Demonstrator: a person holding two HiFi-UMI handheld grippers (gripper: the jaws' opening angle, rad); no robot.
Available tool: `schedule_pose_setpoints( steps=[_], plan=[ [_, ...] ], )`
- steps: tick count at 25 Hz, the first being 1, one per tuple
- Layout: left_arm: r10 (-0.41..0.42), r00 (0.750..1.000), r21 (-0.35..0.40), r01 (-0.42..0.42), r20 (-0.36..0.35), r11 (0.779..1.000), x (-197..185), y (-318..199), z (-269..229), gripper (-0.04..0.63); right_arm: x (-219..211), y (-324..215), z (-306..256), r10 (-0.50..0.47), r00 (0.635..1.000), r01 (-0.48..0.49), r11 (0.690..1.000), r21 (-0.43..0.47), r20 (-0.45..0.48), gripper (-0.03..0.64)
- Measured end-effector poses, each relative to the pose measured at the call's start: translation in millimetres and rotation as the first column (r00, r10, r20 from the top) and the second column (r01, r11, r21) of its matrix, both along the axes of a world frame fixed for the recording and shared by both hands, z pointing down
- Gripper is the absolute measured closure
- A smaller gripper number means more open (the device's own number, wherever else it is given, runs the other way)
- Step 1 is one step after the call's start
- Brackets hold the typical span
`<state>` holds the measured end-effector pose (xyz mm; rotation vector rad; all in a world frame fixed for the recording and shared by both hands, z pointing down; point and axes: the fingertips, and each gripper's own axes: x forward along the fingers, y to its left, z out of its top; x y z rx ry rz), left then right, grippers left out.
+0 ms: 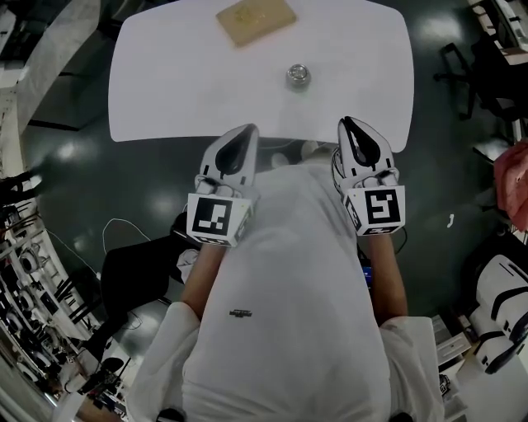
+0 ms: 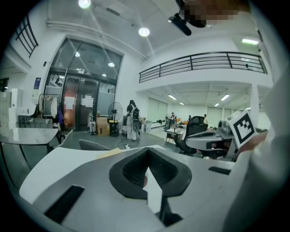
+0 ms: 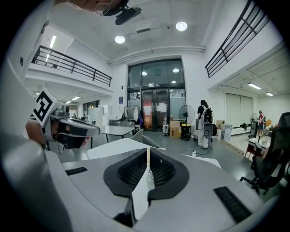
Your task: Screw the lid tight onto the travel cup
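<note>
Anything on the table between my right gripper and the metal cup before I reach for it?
Nothing visible. Only bare white table lies between the right gripper and the metal cup. The tan board sits beyond the cup, near the far edge, out of the path. The right gripper is shut, so it likely needs opening first.

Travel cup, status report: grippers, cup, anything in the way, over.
Left gripper and right gripper both shut, empty, by the near table edge. Travel cup stands mid-table, untouched; lid not distinguishable. Brown board beyond it, not in the way.
</note>
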<state>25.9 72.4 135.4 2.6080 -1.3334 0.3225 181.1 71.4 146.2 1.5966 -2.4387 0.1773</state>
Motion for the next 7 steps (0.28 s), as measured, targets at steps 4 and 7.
schedule_pose_setpoints(
  steps=[4, 7],
  plan=[
    [0.005, 1.0, 0.004, -0.005, 0.002, 1.0, 4.1, -2.2, -1.4, 0.592, 1.7, 0.1, 1.5, -0.002, 1.0, 0.002, 1.0, -0.005, 0.004, 0.601],
    [0.007, 1.0, 0.006, -0.007, 0.002, 1.0, 7.8, -4.0, -1.3, 0.592, 2.3, 0.1, 2.6, -0.005, 1.0, 0.005, 1.0, -0.005, 0.005, 0.601]
  ],
)
